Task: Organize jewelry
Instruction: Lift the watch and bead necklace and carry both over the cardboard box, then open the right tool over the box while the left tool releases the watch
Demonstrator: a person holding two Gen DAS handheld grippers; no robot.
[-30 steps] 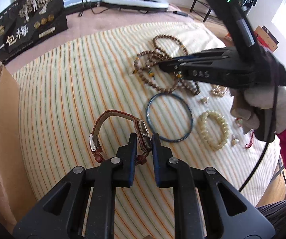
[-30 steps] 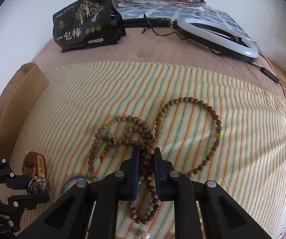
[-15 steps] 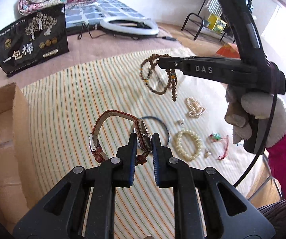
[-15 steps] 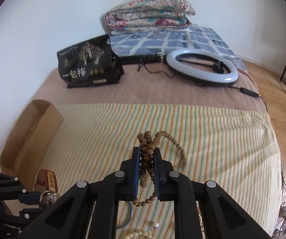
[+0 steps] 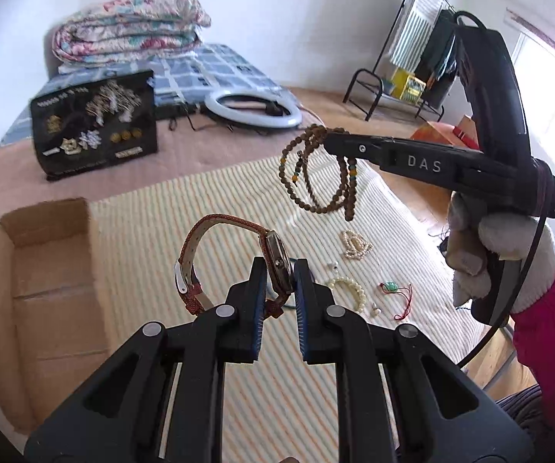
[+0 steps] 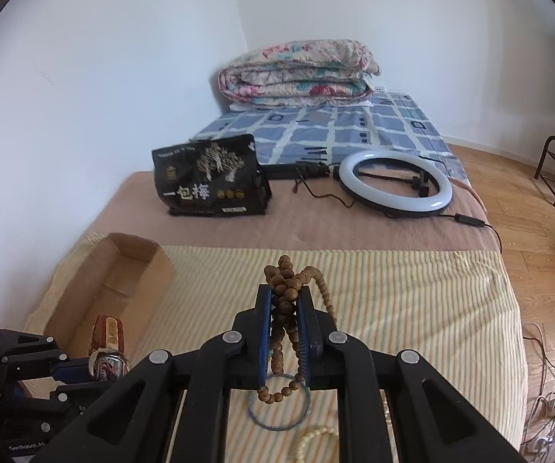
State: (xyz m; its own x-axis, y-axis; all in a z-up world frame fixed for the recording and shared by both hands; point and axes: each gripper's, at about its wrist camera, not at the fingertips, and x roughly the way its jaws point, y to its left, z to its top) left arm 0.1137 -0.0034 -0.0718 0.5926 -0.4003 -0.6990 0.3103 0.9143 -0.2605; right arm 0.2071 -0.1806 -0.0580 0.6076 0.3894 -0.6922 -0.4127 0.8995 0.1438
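Note:
My left gripper is shut on a watch with a red-brown strap and holds it above the striped cloth; the watch also shows in the right wrist view. My right gripper is shut on a wooden bead necklace that hangs in loops in the air. A blue bangle, a cream bead bracelet, a pearl piece and a green pendant on red cord lie on the cloth. An open cardboard box sits at the left.
A black snack bag, a ring light with its cable and a folded quilt lie farther back on the bed. A metal rack stands on the wooden floor at the right.
Both grippers have risen higher above the cloth. The bead necklace has come fully off the cloth and now dangles from the right gripper. The watch stays gripped.

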